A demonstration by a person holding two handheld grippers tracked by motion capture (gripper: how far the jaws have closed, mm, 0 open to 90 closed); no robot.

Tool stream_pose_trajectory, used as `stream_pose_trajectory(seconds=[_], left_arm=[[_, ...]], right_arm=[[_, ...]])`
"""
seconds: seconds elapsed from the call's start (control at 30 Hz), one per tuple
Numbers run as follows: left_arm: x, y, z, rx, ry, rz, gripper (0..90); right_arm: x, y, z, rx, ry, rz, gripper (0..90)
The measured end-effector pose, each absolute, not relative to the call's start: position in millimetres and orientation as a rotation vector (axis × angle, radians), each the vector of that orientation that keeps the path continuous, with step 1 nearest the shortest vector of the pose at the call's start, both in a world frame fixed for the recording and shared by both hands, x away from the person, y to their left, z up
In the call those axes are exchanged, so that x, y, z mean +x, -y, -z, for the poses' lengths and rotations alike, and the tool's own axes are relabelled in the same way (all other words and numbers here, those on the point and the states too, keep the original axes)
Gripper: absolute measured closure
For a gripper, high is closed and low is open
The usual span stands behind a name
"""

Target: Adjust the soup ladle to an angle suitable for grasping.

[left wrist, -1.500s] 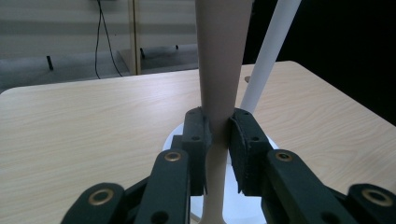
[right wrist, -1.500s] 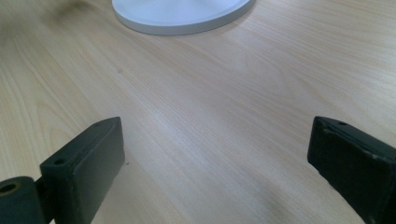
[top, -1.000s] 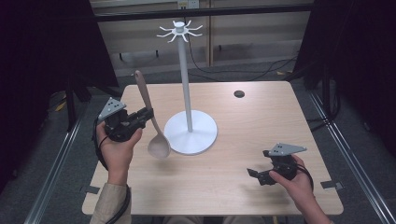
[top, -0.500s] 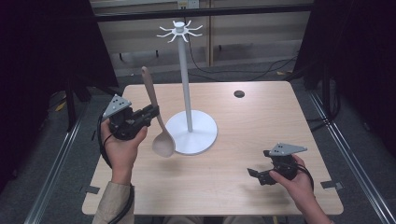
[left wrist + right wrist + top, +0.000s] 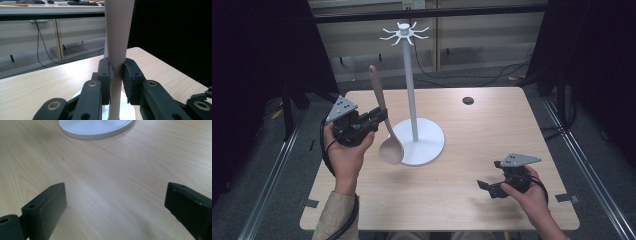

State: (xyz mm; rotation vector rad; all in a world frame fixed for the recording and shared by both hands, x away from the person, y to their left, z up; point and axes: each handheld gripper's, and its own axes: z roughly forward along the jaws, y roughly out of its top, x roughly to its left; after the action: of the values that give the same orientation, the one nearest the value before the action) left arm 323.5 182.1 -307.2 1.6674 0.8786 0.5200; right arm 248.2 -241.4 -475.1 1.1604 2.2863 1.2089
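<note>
A wooden spoon is held nearly upright above the table, bowl down and handle end up. My left gripper is shut on its handle; in the left gripper view both pads press the spoon's handle from either side. Just right of the spoon stands a white rack with a round base and short hooks at its top. My right gripper rests low at the table's front right, its jaws wide open over bare wood, the rack's base ahead of it.
A small dark round disc lies at the table's far right part. Metal rails run along the floor on both sides of the table. Cables trail on the floor behind it.
My left gripper has lifted the spoon and carried it right, closer to the rack's pole, tilting it more upright. My right gripper has stayed where it was.
</note>
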Motion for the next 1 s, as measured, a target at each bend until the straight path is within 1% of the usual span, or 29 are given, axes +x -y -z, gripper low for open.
stream_pose_trajectory(seconds=[0.67,1.0], left_arm=[[332,-165,278,1.699,-0.831,-0.518,77.2],[340,-158,274,1.712,-0.834,-0.508,77.2]], right_arm=[[248,240,475,1.154,-2.292,-1.206,3.4],[248,240,475,1.153,-2.295,-1.206,3.4]])
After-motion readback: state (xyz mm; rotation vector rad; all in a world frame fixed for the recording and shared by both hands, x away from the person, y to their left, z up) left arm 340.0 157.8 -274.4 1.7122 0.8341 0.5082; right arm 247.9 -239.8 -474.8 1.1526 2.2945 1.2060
